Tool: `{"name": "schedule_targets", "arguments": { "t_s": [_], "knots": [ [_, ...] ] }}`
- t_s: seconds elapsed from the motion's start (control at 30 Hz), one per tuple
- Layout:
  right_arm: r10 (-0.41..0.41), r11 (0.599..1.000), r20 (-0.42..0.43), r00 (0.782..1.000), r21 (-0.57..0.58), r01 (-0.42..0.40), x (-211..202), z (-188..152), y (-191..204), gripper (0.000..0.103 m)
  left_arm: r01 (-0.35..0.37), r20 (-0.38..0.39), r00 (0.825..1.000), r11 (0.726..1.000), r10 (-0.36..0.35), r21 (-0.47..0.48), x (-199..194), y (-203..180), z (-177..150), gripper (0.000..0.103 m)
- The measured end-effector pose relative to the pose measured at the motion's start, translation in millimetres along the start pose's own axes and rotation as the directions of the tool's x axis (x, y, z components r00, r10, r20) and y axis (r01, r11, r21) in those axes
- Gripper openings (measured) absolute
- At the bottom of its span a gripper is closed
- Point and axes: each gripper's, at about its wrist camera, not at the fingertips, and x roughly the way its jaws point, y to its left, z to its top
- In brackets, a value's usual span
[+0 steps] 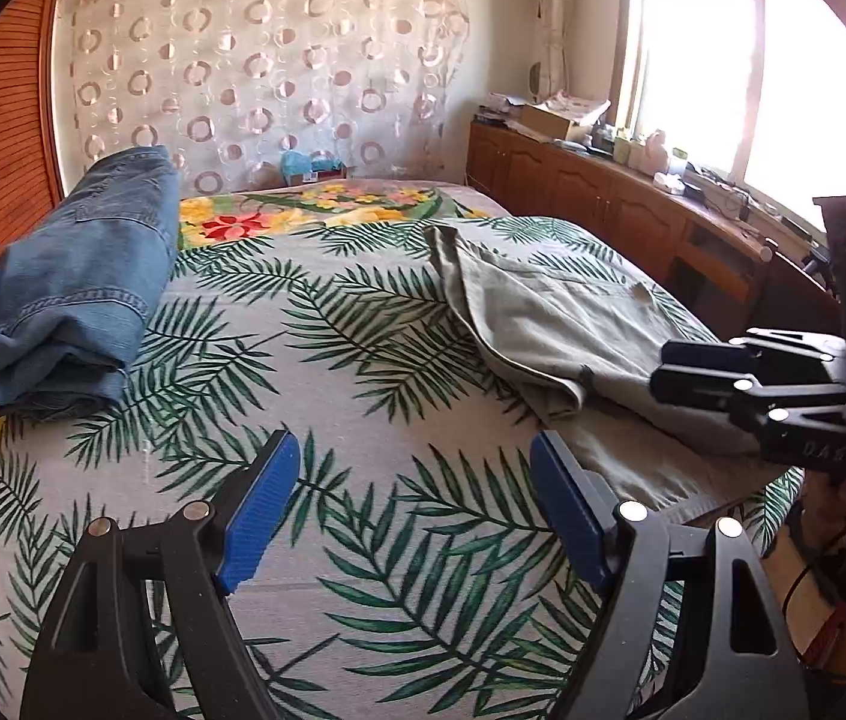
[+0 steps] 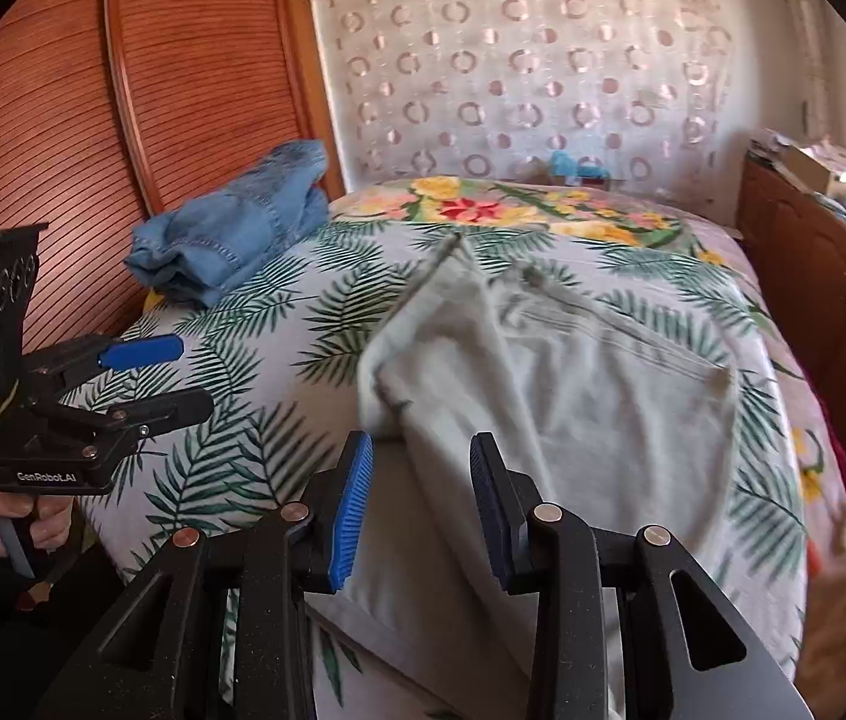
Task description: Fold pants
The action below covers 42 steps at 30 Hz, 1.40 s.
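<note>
Under and ahead of the right gripper (image 2: 421, 504) on the bed (image 2: 279, 324), the grey-green pants (image 2: 573, 396) run lengthwise away toward the far end. Its jaws stand partly open, gripping nothing. The left gripper (image 1: 414, 504), jaws wide and empty, hangs over bare leaf-print cover; the pants lie to its right, so the right hand is nearer.

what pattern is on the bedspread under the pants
Green palm leaves on pale grey, clearest in the left wrist view on the bedspread beside the pants.
</note>
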Motion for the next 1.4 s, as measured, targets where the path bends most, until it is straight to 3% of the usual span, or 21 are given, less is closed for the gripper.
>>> {"name": "schedule_targets", "arguments": {
  "t_s": [0.2, 0.33, 0.53, 0.63, 0.77, 1.03, 1.2, 1.4],
  "knots": [
    [0.029, 0.998, -0.059, 0.998, -0.058, -0.033, 42, 15, 10, 0.030, -0.010, 0.011, 1.000, 1.000, 0.010, -0.016, -5, 10, -1, 0.080],
    [-0.024, 0.996, -0.120, 0.993, -0.092, 0.013, 68, 19, 12, 0.023, -0.006, 0.007, 1.000, 1.000, 0.006, -0.022, -3, 11, -3, 0.080],
    [-0.034, 0.994, -0.159, 0.987, -0.112, 0.017, 96, 26, 12, 0.018, 0.000, -0.008, 1.000, 1.000, 0.000, -0.027, 3, 12, -5, 0.080],
    [-0.031, 0.991, -0.161, 0.986, -0.136, 0.009, 97, 30, 17, 0.005, 0.002, -0.010, 1.000, 1.000, -0.002, -0.025, 3, 10, -6, 0.080],
    [-0.032, 0.989, -0.105, 0.994, -0.147, 0.017, 78, 37, 17, 0.003, 0.004, -0.011, 1.000, 1.000, -0.004, -0.020, 2, 9, -7, 0.080],
    [-0.151, 0.982, -0.005, 0.989, -0.114, 0.149, 39, 63, -25, 0.003, 0.016, -0.017, 1.000, 1.000, -0.016, -0.012, 3, 4, -8, 0.080],
    [-0.279, 0.955, -0.027, 0.960, -0.113, 0.274, 43, 73, -65, 0.003, 0.023, -0.020, 1.000, 1.000, -0.023, -0.005, 3, 1, -9, 0.080],
    [-0.364, 0.931, -0.068, 0.929, -0.042, 0.362, 61, 75, -105, 0.003, 0.025, -0.022, 0.999, 1.000, -0.025, -0.001, 3, -2, -9, 0.080]
  ]
}}
